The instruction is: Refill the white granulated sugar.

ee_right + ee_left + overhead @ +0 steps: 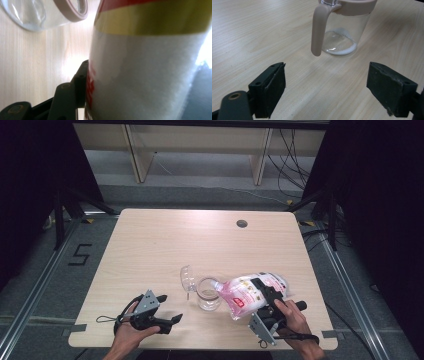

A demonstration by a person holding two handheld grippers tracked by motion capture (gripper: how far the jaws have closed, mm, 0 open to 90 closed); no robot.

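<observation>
One clear jar (pixel 208 293), one bag (pixel 248 293) and two tools are on or over the tabletop (pixel 165 245); the jar serves as the landmark here. It is a transparent cup-like jar with a pinkish-beige rim and a handle (pixel 319 30) of the same colour, and a thin layer of white grains lies on its bottom. Its clear lid (pixel 187 276) stands tipped back on the far left side of the jar's mouth.

The bag lies tilted just to the right of the jar, its narrow spout end reaching to the jar's rim. It is a soft pouch, white with pink and red print and a yellow band; in the right gripper view its white, grainy filling shows through the lower part. The print is too small to read.

The right tool (pixel 265 296), right of the jar, has its jaws part-way apart and pressed on the bag's body; in its own view one jaw shows against the bag and the other is hidden behind it.

The left tool (pixel 167 312), to the near left of the jar and apart from it, has its jaws wide apart with nothing between them. In the left gripper view the jar's top is cut off by the picture's upper edge.

A small dark round hole (pixel 242 224) sits in the tabletop well beyond the jar.
</observation>
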